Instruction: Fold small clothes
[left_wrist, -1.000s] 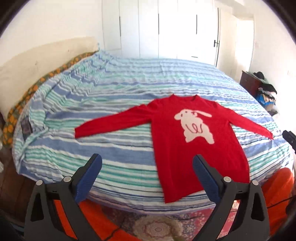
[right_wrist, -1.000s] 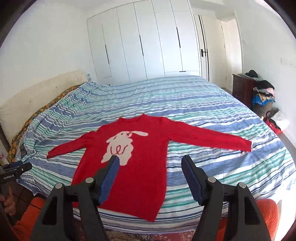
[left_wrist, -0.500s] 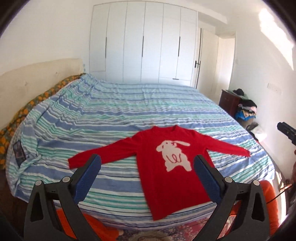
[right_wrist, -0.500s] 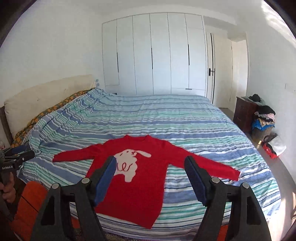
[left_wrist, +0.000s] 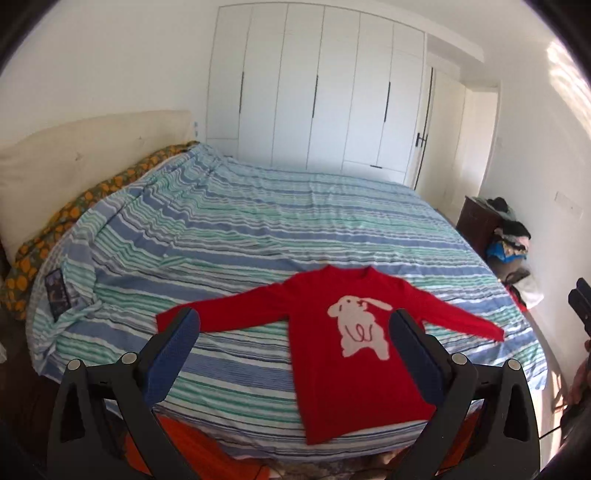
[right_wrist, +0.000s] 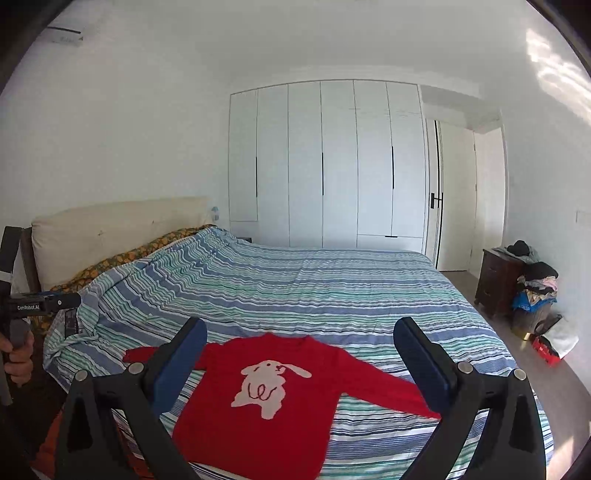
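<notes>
A red sweater (left_wrist: 347, 339) lies flat, sleeves outstretched, near the foot of the striped bed (left_wrist: 258, 229), ready for folding, while the left gripper (left_wrist: 295, 354) and the right gripper (right_wrist: 299, 365), just widened, hover with fingers spread and empty.

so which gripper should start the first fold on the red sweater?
Probably left. The left gripper is open, with the sweater's sleeve just past its finger. The right gripper, jaws just opened with nothing between them, looks equally clear.
</notes>
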